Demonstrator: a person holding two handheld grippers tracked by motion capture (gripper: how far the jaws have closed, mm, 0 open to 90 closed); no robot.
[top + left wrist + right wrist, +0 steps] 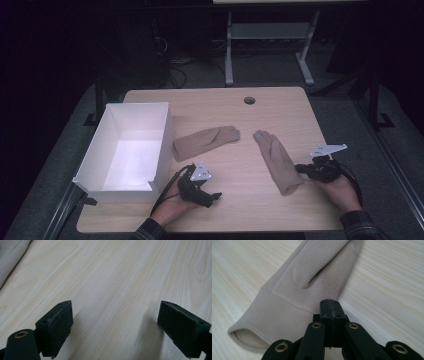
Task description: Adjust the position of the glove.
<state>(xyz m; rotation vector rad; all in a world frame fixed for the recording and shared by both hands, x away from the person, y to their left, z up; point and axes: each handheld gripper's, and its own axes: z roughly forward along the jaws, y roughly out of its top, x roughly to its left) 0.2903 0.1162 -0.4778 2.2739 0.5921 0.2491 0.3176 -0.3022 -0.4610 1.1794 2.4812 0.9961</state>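
While the left gripper (214, 196) rests low at the worktop's (240, 200) six o'clock, jaws spread, the right gripper (300, 168) at four o'clock seems clenched empty beside the near glove's (277, 161) cuff.

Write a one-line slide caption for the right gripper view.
Right gripper, jaws shut, poised at the cuff edge of a beige glove on a wooden table.

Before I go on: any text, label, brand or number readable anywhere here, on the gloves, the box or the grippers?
None: no readable text, label, brand or number on anything.
Left glove: plain beige fabric, no tag showing.
Right glove: ribbed patch and seams, no print.
White box: blank walls.
Left hand-held gripper and right hand-held gripper: black parts with screw holes, no markings.
Table: bare wood grain.
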